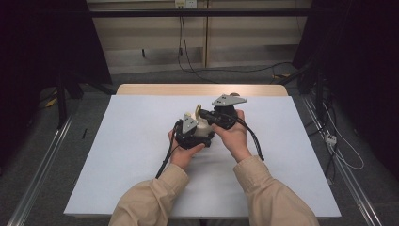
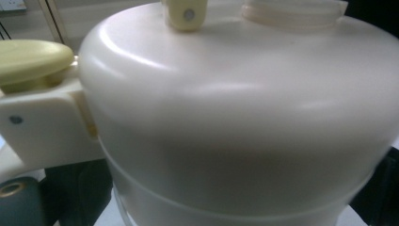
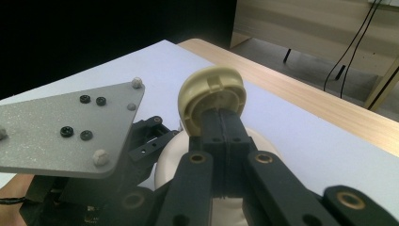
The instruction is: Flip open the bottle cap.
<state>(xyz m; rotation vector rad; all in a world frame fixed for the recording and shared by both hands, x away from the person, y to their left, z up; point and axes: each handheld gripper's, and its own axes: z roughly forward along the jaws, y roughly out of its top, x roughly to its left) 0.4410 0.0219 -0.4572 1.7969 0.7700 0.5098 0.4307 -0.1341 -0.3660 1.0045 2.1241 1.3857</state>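
We see the cream jug (image 1: pixel 201 128) mid-table, hugged close by the left gripper (image 1: pixel 194 135); its jaw state we cannot tell. Right gripper (image 3: pixel 221 120), jaws pinched on the yellow lid (image 3: pixel 212 95), holds it tilted just above the jug's mouth.

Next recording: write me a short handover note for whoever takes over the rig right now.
Right gripper: shut on the yellow lid, holding it clear above the white jug.
Left gripper: up against the jug at mid-table; whether its jaws grip it can't be told.
Done: lid is off the jug's mouth.
Left: set the lid down on the table or put it back on, then release the jug.
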